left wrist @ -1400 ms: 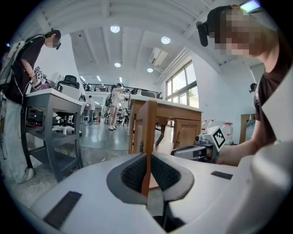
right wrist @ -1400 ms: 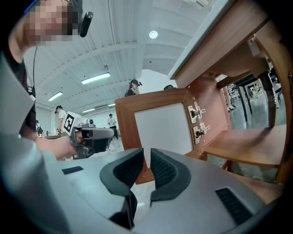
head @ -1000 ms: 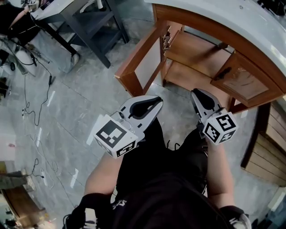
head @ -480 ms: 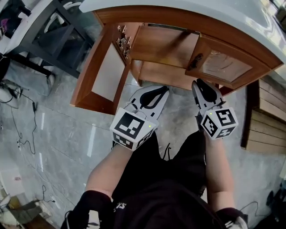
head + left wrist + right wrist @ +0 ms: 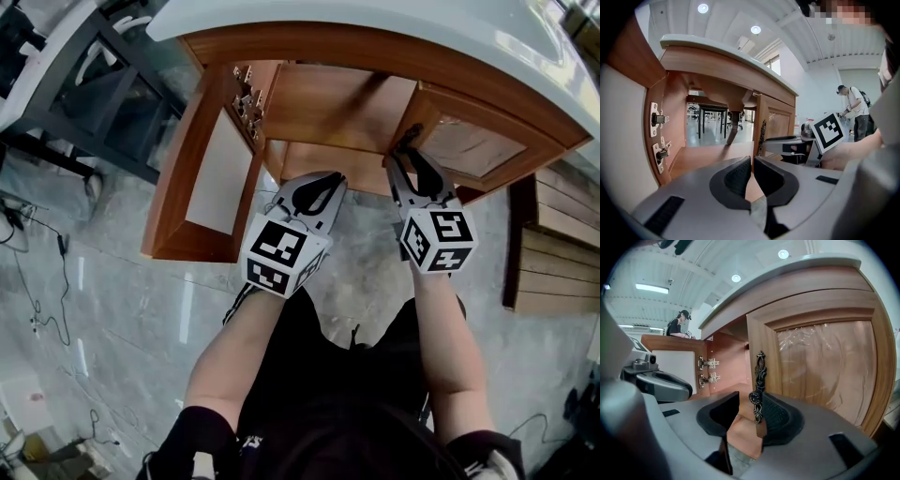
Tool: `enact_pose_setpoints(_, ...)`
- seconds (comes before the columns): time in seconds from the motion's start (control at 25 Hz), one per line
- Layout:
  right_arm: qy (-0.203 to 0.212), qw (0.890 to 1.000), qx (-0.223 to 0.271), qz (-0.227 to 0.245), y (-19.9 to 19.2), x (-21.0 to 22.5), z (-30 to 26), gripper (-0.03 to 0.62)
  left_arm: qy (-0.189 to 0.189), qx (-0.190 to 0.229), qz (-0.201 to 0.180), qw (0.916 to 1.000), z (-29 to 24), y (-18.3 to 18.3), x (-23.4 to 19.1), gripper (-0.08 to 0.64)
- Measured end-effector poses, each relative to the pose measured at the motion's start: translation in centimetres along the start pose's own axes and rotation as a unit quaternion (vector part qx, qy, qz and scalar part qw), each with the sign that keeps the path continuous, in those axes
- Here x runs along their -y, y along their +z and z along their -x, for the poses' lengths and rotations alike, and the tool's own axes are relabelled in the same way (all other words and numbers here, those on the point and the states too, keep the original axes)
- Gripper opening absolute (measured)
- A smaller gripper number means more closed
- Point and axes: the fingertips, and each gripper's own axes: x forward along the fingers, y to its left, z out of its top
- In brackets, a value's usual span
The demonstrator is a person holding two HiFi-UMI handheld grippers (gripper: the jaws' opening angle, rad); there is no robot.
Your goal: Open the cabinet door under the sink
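cabinet bay (image 5: 337,98) open, right door (image 5: 480,147) blocking

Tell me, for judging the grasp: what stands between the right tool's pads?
The ornate door handle, in the right gripper view; the right tool has just been opening its jaws.

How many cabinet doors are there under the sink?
2: the left door swung wide open; the right door, with the dark handle, to its right. None seems hidden.

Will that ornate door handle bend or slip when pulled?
The handle looks like stiff cast metal, so bending seems unlikely. It is slim and embossed, so a loose grip might slide along it. Its wooden door probably swings easily.
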Motion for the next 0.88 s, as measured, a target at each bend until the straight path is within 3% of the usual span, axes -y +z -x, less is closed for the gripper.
enact_pose_setpoints(0.24, -0.048, 0.999, 0.009, -0.008, 0.1, 0.4, -1.1, 0.129, -0.001, -0.002, 0.001, 1.0000, 0.8, -0.5, -1.2, 0.034)
enact_pose_setpoints(0.4, -0.082, 0.996, -0.002, 0.017, 0.0, 0.6, -1.0, 0.094, -0.002, -0.002, 0.003, 1.0000, 1.5, -0.3, -1.3, 0.034)
enact_pose_setpoints(0.68, -0.060, 0.998, -0.010, 0.015, -0.5, -0.1, 0.6, 0.092, -0.019, 0.016, -0.001, 0.9997, 2.0, 1.6, -0.2, 0.037)
enact_pose_setpoints(0.88, -0.033, 0.999, -0.020, 0.021, -1.5, -1.3, 3.1, 0.094, -0.053, 0.046, -0.013, 0.9974, 1.4, 4.6, 2.1, 0.109)
